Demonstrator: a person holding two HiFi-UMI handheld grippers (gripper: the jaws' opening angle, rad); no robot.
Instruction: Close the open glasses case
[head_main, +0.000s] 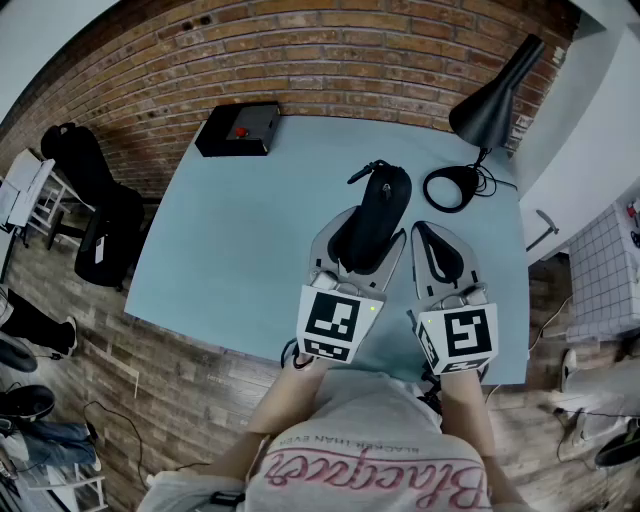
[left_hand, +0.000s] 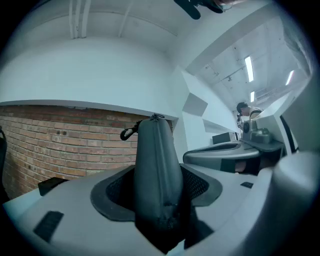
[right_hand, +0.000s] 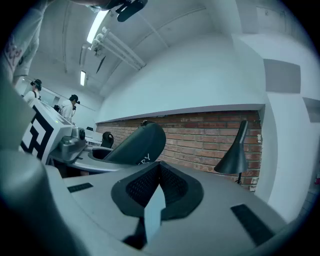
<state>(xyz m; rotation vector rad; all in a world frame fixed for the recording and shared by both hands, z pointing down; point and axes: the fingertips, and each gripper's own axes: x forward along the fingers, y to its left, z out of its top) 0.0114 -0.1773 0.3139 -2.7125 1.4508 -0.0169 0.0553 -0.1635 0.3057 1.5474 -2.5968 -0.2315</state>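
The glasses case (head_main: 385, 195) is a black zippered oblong with a small clip at its far end. It stands on edge over the light blue table (head_main: 250, 230), a little in front of me. My left gripper (head_main: 372, 230) is shut on its near end. In the left gripper view the case (left_hand: 156, 150) rises between the pads of the left gripper (left_hand: 157, 187), and its two halves lie together along the zip seam. My right gripper (head_main: 432, 245) hovers just to the right of the case, apart from it. Its jaws are shut with nothing between them. From the right gripper (right_hand: 159, 172) the case (right_hand: 135, 145) shows at the left.
A black desk lamp (head_main: 495, 105) with a round base (head_main: 450, 187) and its cable stands at the table's far right. A black box with a red button (head_main: 238, 130) sits at the far left corner. A brick wall runs behind, and a black chair (head_main: 95, 215) stands left of the table.
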